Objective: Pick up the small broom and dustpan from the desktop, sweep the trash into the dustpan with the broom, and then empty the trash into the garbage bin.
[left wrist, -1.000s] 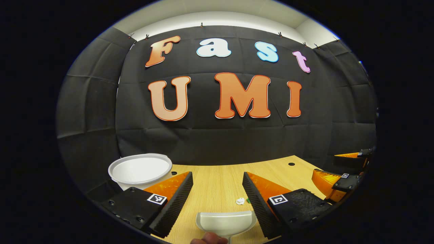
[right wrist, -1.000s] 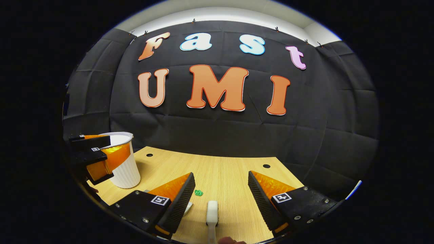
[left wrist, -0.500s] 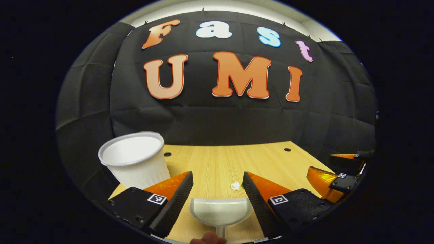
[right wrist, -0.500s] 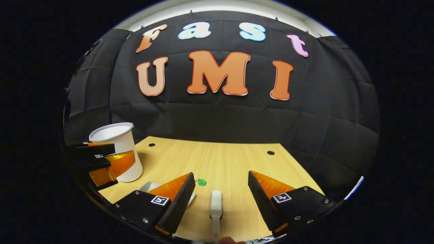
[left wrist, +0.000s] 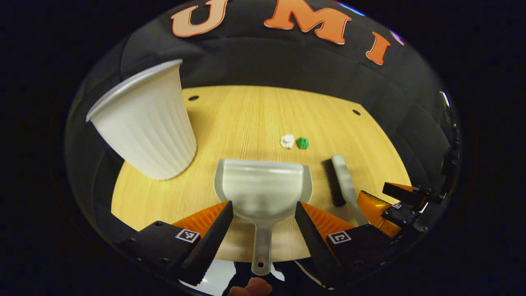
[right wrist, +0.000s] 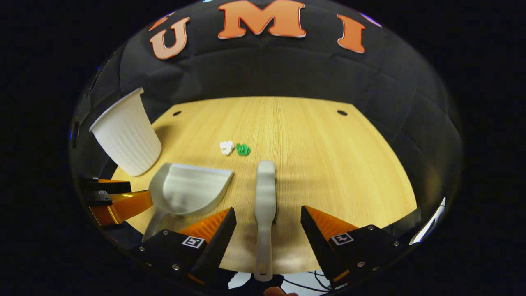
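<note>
I see my left gripper [left wrist: 263, 213] spread apart over the handle of the translucent grey plastic dustpan [left wrist: 263, 187] lying on the light wooden desktop [left wrist: 246, 115]. My right gripper [right wrist: 267, 222] gapes over the white small broom [right wrist: 265, 193], just right of the dustpan. White and green trash scraps [right wrist: 234, 148] lie beyond the dustpan; the white ribbed plastic cup bin [left wrist: 144, 123] stands left of it.

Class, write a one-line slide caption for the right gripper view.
Open right gripper poised over the broom, dustpan and cup at left, two scraps ahead.
</note>
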Motion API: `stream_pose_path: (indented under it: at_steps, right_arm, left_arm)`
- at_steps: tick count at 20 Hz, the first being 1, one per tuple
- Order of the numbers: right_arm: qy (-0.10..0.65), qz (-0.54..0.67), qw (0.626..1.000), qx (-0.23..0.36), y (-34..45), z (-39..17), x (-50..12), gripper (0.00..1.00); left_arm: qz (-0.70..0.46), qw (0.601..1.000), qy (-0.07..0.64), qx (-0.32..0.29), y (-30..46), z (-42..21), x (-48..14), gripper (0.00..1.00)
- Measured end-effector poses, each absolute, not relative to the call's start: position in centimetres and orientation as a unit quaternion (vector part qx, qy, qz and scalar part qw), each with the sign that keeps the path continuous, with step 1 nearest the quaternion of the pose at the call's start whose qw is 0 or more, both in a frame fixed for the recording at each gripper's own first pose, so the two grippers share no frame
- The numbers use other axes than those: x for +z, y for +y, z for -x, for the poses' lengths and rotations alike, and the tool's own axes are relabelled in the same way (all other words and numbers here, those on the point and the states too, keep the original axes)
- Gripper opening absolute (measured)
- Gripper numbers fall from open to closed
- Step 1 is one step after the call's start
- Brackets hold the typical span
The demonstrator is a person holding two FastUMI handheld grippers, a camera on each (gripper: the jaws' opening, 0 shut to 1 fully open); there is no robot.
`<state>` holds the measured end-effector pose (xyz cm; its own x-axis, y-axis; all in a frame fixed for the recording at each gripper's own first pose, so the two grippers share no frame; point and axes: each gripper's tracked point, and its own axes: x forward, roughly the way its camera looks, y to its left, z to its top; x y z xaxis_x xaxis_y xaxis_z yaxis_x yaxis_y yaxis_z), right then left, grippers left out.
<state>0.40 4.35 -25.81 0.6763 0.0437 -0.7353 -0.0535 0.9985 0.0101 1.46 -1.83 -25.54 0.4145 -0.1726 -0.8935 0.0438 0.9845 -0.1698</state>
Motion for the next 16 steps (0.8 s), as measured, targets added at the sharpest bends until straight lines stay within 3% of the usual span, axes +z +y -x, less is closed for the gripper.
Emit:
stream_pose_path:
  at_steps: [8, 10, 13, 16]
  right_arm:
    - [0.480, 0.039, 0.876, 0.029, 5.8, -0.5, -30.9, 0.95]
    - [0.461, 0.005, 0.887, 0.034, 7.2, -1.9, -30.6, 0.96]
    - [0.483, 0.043, 0.875, -0.007, 5.4, -1.9, -31.9, 0.95]
    - [0.501, 0.076, 0.862, -0.018, 5.0, -1.8, -32.3, 0.95]
  left_arm:
    - [0.031, 0.739, 0.662, -0.123, -2.5, 0.3, -27.0, 0.98]
    - [0.032, 0.716, 0.686, -0.126, -2.6, 0.9, -27.5, 0.98]
    - [0.039, 0.697, 0.705, -0.127, -2.8, 0.8, -28.6, 0.95]
    - [0.022, 0.691, 0.708, -0.146, -3.2, 0.7, -29.3, 0.87]
